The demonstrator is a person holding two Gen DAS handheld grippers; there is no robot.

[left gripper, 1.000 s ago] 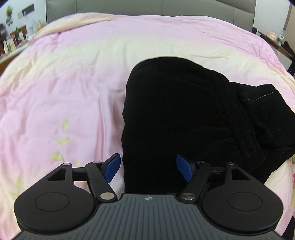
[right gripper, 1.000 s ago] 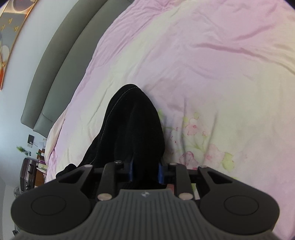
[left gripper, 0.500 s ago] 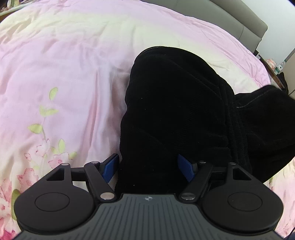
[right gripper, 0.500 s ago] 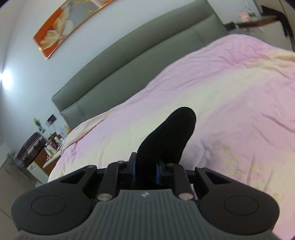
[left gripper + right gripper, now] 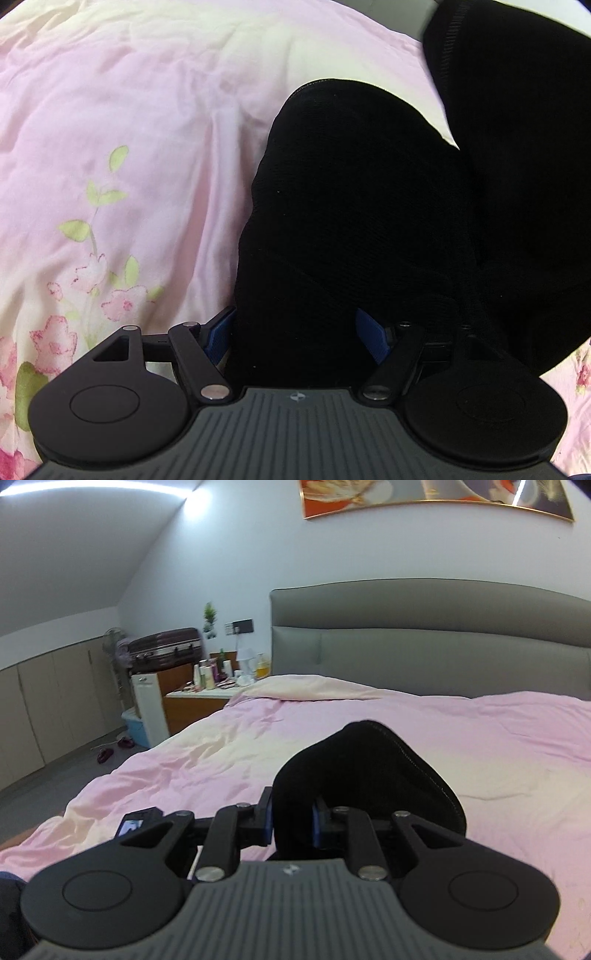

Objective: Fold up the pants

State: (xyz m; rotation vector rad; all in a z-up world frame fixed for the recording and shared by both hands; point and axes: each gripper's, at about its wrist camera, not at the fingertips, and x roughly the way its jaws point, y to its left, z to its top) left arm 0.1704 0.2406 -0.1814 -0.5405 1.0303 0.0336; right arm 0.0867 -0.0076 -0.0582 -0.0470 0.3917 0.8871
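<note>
left wrist view: left tongs (image 5: pixel 295 334) spread wide, blue pads (image 5: pixel 371 334) astride the near edge of the black pants (image 5: pixel 351 206), lying on the pink floral quilt (image 5: pixel 129 129); pad contact hard to tell.

right wrist view: right tongs (image 5: pixel 291 821) nearly closed, pinching a fold of pants (image 5: pixel 369 768), raised above the bed (image 5: pixel 221 746); grey headboard (image 5: pixel 424 635) behind.

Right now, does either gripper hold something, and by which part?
The right gripper pinches a fold of the black pants. The left gripper stands open around them.
</note>
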